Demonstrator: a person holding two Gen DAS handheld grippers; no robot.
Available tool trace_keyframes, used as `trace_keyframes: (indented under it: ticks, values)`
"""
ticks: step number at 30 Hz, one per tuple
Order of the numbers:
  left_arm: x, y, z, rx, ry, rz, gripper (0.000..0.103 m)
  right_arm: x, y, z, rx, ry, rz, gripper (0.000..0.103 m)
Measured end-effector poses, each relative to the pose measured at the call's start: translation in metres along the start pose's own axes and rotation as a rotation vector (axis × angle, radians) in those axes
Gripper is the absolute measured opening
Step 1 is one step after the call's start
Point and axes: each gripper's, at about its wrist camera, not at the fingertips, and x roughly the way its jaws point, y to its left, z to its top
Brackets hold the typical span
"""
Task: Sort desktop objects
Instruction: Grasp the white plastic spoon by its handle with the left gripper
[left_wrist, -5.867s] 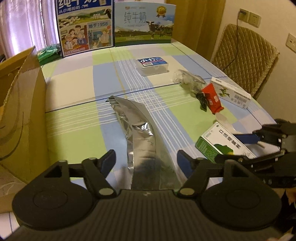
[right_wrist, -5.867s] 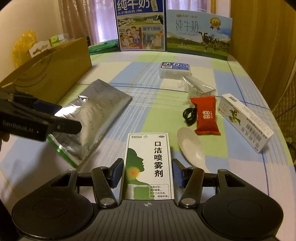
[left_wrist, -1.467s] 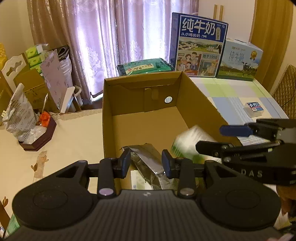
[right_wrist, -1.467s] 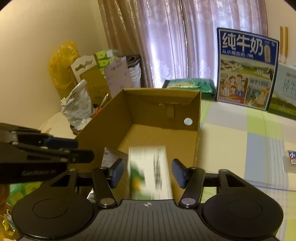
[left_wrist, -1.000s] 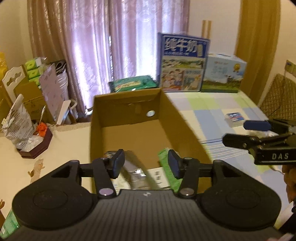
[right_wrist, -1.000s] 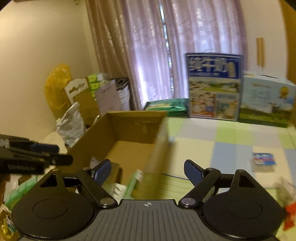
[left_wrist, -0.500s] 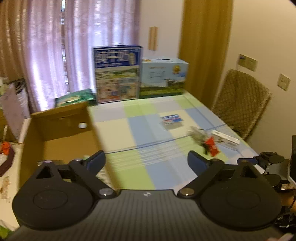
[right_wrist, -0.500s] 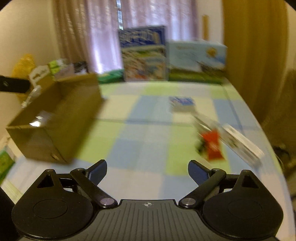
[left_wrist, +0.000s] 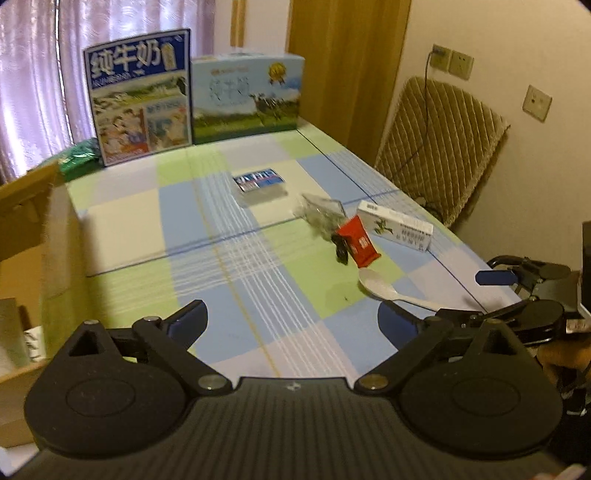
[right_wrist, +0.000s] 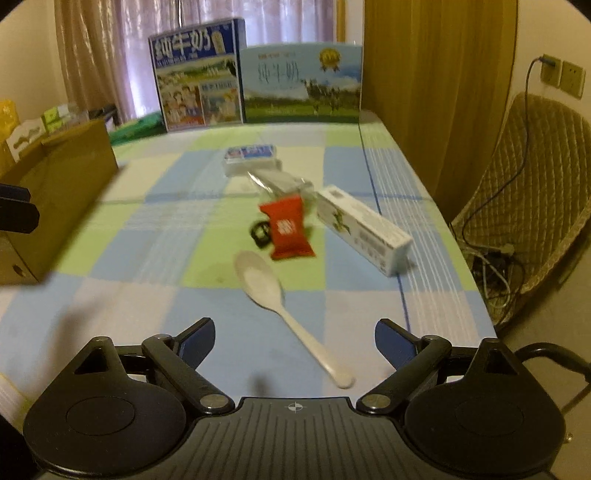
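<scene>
Jaws of the right gripper (right_wrist: 294, 341) spread wide with nothing between them, held low over the near edge of the worktop (right_wrist: 155, 295); jaws of the left gripper (left_wrist: 293, 323) likewise spread wide and empty. Just ahead of the right gripper, a white spoon (right_wrist: 273, 295) lying flat on the checked cloth, handle toward the camera, bowl pointing away. Just past the bowl, a red packet (right_wrist: 287, 232) with a small black looped item (right_wrist: 259, 232) touching its left edge. To the right of the packet, a long white carton (right_wrist: 364, 229) lying on its side at an angle. Behind the packet, a crumpled clear wrapper (right_wrist: 282, 184), blurred, and beyond that a flat clear case with a blue label (right_wrist: 251, 158). At the left edge of the worktop, a cardboard box (right_wrist: 55, 199), open at the top, with pale items partly visible inside from the left wrist view. At the far end, two milk cartons (right_wrist: 255, 81) standing upright side by side before the curtains (right_wrist: 110, 48). On the right, beside the worktop, a quilted chair (right_wrist: 532, 206).
</scene>
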Motion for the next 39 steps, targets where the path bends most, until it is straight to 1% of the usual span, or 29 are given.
trace_keyframes:
  ticks: [3,6,8,11,13,15,17,18,20,23,28,30,32,34,36,37,38,39]
  values:
    - [0.022,-0.004,-0.006,-0.008,0.012,0.006,0.097,0.014,-0.011,-0.001,-0.002,0.023,0.012,0.083]
    - [0.043,-0.007,-0.012,-0.016,0.012,-0.005,0.097,0.031,-0.013,0.001,-0.021,0.057,0.035,0.071]
    - [0.056,-0.008,-0.017,-0.006,0.026,-0.012,0.097,0.039,-0.014,0.000,-0.030,0.084,0.057,0.058]
    - [0.068,-0.010,-0.020,0.018,0.045,-0.024,0.097,0.049,-0.018,-0.002,-0.043,0.111,0.058,0.050]
    - [0.072,-0.011,-0.021,0.037,0.043,-0.028,0.097,0.053,-0.018,-0.002,-0.056,0.101,0.057,0.049]
    - [0.077,-0.010,-0.023,0.042,0.046,-0.031,0.097,0.057,-0.017,0.000,-0.070,0.097,0.056,0.043]
    - [0.082,-0.007,-0.026,0.030,0.060,-0.037,0.097,0.058,-0.015,0.001,-0.084,0.092,0.053,0.021]
    - [0.083,-0.006,-0.027,0.026,0.064,-0.038,0.097,0.058,-0.013,0.001,-0.095,0.092,0.053,0.015]
    - [0.084,-0.004,-0.029,0.023,0.069,-0.034,0.097,0.059,-0.004,0.000,-0.124,0.090,0.057,0.007]
    - [0.085,-0.002,-0.028,0.018,0.069,-0.026,0.097,0.061,0.010,-0.001,-0.150,0.086,0.086,0.005]
    - [0.084,0.004,-0.027,0.004,0.059,-0.004,0.097,0.073,0.030,0.009,-0.120,0.078,0.167,0.005]
    - [0.084,0.009,-0.027,-0.014,0.059,0.002,0.097,0.082,0.039,0.016,-0.096,0.065,0.203,0.005]
    - [0.084,0.014,-0.028,-0.031,0.057,0.014,0.097,0.091,0.043,0.022,-0.050,0.047,0.259,0.005]
    - [0.085,0.017,-0.028,-0.041,0.056,0.016,0.096,0.097,0.044,0.026,-0.024,0.035,0.280,0.006]
    - [0.086,0.019,-0.028,-0.048,0.060,0.021,0.095,0.099,0.041,0.029,-0.033,0.035,0.253,0.008]
    - [0.087,0.018,-0.028,-0.049,0.060,0.019,0.094,0.097,0.039,0.030,-0.038,0.036,0.237,0.012]
    - [0.089,0.016,-0.027,-0.051,0.062,0.013,0.093,0.095,0.034,0.030,-0.038,0.034,0.215,0.021]
    - [0.090,0.014,-0.027,-0.053,0.063,0.008,0.091,0.092,0.029,0.030,-0.032,0.029,0.197,0.027]
